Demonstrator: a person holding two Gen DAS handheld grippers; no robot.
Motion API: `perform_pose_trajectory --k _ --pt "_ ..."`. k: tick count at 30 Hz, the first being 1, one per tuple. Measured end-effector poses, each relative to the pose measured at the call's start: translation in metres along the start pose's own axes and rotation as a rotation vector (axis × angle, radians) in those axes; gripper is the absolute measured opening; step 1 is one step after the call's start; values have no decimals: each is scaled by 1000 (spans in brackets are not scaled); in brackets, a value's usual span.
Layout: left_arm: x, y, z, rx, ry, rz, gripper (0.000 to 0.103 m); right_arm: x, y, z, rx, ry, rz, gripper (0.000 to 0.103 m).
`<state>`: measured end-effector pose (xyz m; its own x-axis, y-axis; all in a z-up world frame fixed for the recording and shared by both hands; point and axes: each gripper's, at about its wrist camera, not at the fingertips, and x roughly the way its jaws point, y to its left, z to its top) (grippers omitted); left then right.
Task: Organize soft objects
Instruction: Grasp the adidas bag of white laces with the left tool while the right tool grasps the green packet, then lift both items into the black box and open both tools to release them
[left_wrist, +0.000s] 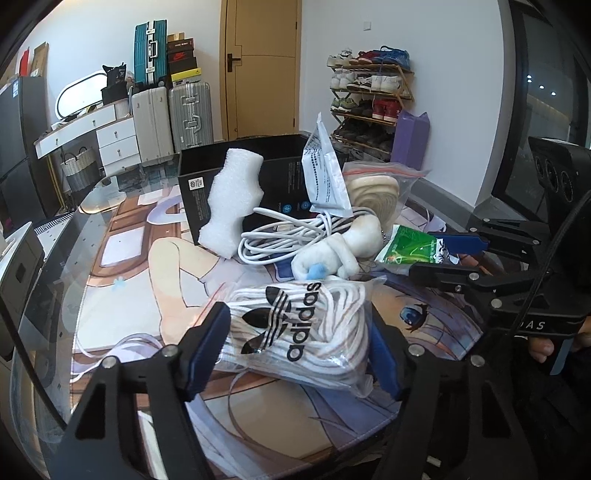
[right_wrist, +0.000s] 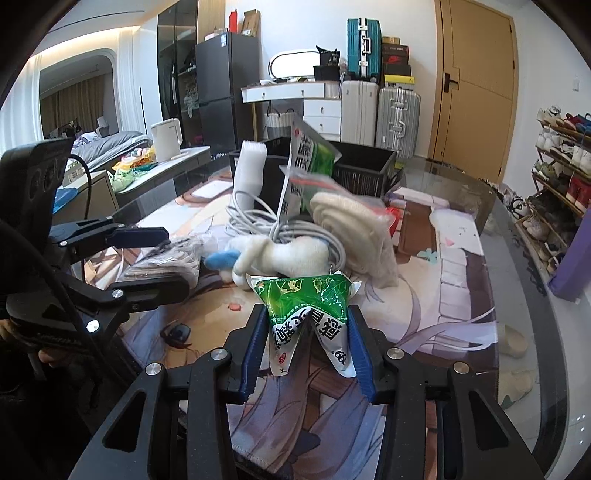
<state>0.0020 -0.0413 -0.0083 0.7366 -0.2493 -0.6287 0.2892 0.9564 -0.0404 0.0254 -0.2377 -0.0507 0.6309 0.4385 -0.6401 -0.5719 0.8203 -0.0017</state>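
A lived-in home room: stacked suitcases (left_wrist: 171, 107) far left by a wooden door (left_wrist: 260, 66), full shoe rack (left_wrist: 369, 99) far right, fridge (right_wrist: 221, 92), unmade bed (right_wrist: 107, 144).

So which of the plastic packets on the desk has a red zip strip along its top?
The clear zip bag holding the coiled cream item, beside the black box. The adidas bag and green packet have none.

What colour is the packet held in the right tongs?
Green with a white printed lower part; the packet shows best in the right wrist view, pinched in the right tongs.
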Motion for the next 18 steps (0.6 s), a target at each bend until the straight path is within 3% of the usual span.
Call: perform_pose_trajectory --k 5,6,13,18 --pt "-3 -1 0 3 -12 -9 65 -12 -1 2 -1 -28 2 43" --pt "-5 -1 0 3 -18 -18 45 -13 -1 3 -2 -32 3 43" --pt "-11 -1 2 12 -29 -30 40 -22 0 8 -8 -59 3 43" --pt "-16 -3 3 18 -50 -43 27 -24 0 9 -8 -66 3 43"
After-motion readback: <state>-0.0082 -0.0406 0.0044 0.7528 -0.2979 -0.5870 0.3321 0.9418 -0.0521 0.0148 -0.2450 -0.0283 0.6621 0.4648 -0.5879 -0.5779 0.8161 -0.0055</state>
